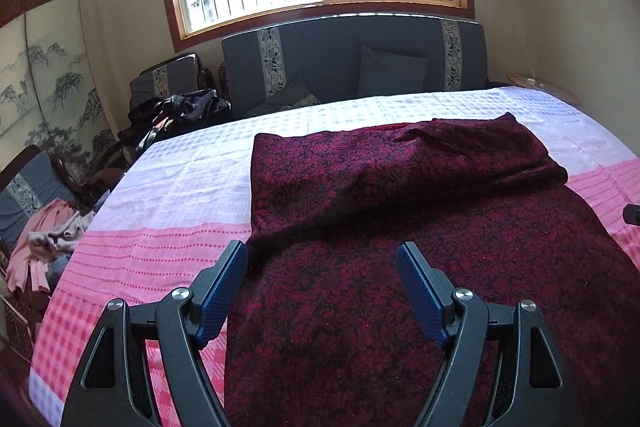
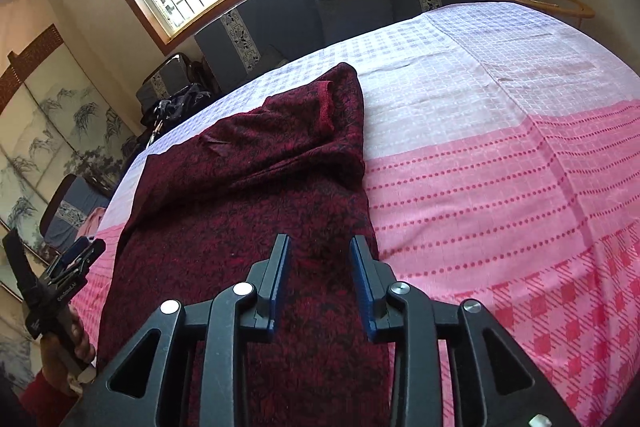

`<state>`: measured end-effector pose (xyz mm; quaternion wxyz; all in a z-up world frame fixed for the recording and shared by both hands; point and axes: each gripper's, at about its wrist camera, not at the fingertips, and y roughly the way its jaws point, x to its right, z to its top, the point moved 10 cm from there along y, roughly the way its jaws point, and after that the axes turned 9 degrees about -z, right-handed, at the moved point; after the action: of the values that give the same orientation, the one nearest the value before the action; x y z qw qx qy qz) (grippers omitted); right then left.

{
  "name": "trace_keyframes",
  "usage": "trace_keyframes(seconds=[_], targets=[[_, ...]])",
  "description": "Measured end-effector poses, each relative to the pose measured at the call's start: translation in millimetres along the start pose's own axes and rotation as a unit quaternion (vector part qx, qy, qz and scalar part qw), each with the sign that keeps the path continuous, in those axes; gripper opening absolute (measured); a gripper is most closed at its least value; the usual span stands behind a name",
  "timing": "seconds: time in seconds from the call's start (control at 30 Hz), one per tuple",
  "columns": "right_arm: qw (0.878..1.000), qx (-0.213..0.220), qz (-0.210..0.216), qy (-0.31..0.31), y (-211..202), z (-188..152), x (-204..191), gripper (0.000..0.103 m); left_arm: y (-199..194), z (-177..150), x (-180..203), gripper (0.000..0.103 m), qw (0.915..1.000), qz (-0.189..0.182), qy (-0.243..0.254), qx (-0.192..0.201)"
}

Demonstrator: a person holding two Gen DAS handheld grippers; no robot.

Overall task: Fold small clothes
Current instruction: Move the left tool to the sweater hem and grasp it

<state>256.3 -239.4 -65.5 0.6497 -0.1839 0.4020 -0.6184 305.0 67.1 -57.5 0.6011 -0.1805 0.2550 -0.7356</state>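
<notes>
A dark red floral garment (image 1: 400, 211) lies on the bed, its far part folded over toward me; it also shows in the right wrist view (image 2: 240, 195). My left gripper (image 1: 322, 263) is open and empty, hovering over the garment's near left part. My right gripper (image 2: 320, 259) is open and empty, over the garment's near right edge. The left gripper also shows at the left edge of the right wrist view (image 2: 76, 257), held in a hand.
The bed has a pink and white checked cover (image 2: 500, 167). A grey sofa (image 1: 352, 63) stands under the window behind it. Piles of clothes (image 1: 52, 243) lie on chairs to the left. A small round table (image 2: 548, 1) is at the far right.
</notes>
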Motion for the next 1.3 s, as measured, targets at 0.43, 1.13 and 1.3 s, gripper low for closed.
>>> trace_keyframes(seconds=[0.43, 1.13, 1.3], targets=[[1.0, 0.001, -0.007, -0.013, -75, -112, 35, 0.042, -55, -30, 25, 0.078, 0.9992, 0.021, 0.034, 0.007], [0.997, -0.036, 0.046, -0.045, -58, -129, 16, 0.053, -89, -144, -36, 0.071, 0.9531, -0.207, -0.148, -0.164], [0.994, -0.06, 0.088, -0.04, -56, -129, 16, 0.053, -116, -176, -38, 0.071, 0.9146, -0.284, -0.219, -0.186]])
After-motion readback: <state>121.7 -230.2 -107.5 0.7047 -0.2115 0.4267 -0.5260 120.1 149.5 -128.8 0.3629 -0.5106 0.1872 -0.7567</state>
